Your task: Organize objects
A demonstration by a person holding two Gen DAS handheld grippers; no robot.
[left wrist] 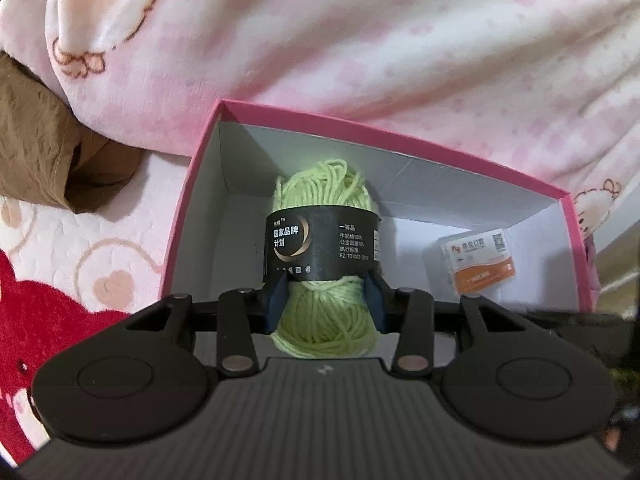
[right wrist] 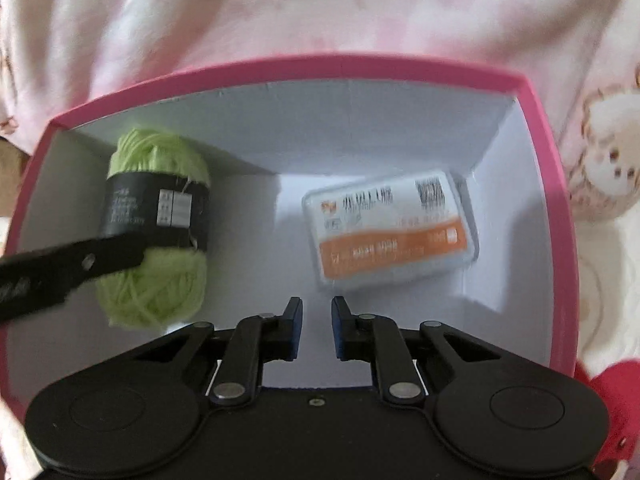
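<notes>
The left gripper (left wrist: pixel 325 304) points steeply down into a pink box (left wrist: pixel 192 200), its blue pads (left wrist: pixel 276 306) clamped on the lower half of a pale green yarn skein (left wrist: pixel 320 320), just below the skein's black paper band (left wrist: pixel 322 246). The skein stands on end at the left side of the white box interior. The right gripper (right wrist: pixel 317 326) also tilts steeply down over the same box, its jaws drawn close together with a narrow gap and nothing between them. Just ahead of it, a white-and-orange packet (right wrist: pixel 390 228) lies flat on the box floor at the right. A pink patterned blanket (left wrist: pixel 380 40) lies behind the box.
</notes>
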